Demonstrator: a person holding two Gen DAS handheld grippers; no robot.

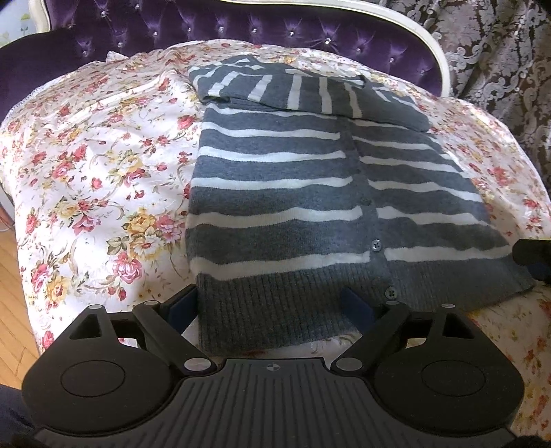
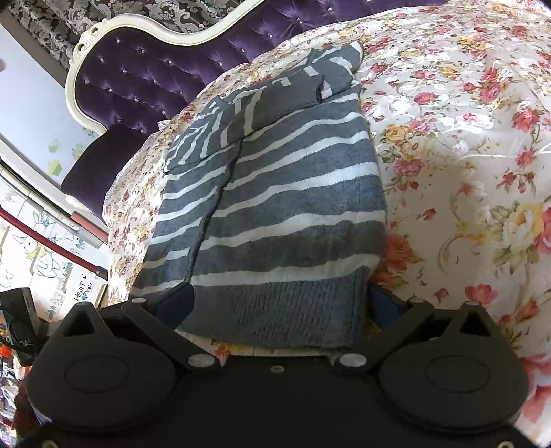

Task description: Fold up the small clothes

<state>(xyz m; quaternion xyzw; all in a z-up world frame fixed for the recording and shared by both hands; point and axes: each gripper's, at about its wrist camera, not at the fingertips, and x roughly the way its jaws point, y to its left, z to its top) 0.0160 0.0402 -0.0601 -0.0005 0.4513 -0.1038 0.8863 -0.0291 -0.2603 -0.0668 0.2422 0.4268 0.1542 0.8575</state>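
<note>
- Your striped grey-and-white cardigan [image 1: 286,193] lies flat and buttoned on the floral bedspread [image 1: 96,172], its sleeves already folded across the chest at twelve o'clock, so the hem is likely next to lift.
- Your left gripper [image 1: 272,306] stands wide at six o'clock, its fingers straddling the ribbed hem's left corner; the pads do not look pressed on it.
- Your right gripper [image 2: 279,303] is spread wide around the hem's right corner; whether it pinches the knit, I cannot tell.
- Bare bedspread lies open at nine and three o'clock.
- The purple tufted headboard [image 1: 241,27] bounds the far edge beyond twelve.
</note>
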